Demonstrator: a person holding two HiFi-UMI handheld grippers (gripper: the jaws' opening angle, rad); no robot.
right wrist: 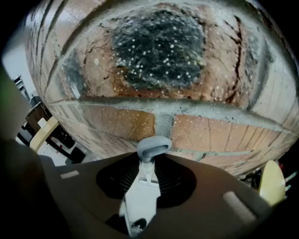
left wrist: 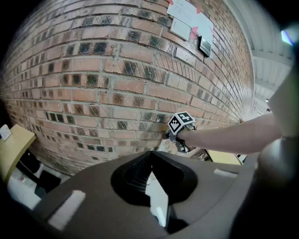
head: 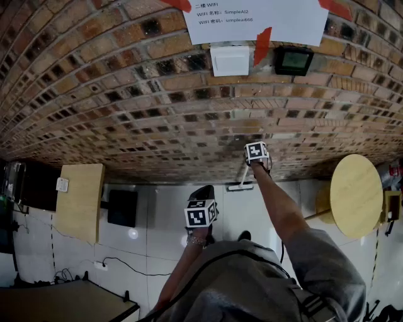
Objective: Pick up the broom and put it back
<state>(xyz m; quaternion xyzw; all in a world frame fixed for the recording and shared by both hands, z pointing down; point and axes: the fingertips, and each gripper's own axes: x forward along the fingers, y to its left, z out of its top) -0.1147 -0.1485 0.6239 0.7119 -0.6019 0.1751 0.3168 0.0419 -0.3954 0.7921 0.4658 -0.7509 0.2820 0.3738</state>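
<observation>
My right gripper [right wrist: 152, 161] is shut on the white broom handle [right wrist: 142, 191], whose grey hanging loop [right wrist: 153, 146] sticks out past the jaws, close to the brick wall [right wrist: 159, 51]. In the head view the right gripper [head: 250, 168] is stretched out to the foot of the wall, with the white broom [head: 241, 183] standing below it. My left gripper [head: 201, 192] hangs nearer my body, its jaws together with nothing between them. From the left gripper [left wrist: 149, 154] view, the right gripper [left wrist: 180, 139] and its arm show against the bricks.
A pale wooden tabletop [head: 80, 201] and a black box [head: 123, 207] stand at the left by the wall. A round yellow table [head: 356, 195] is at the right. A cable [head: 119, 264] runs over the white floor. A white switch [head: 230, 61] and a paper notice [head: 264, 19] are on the wall.
</observation>
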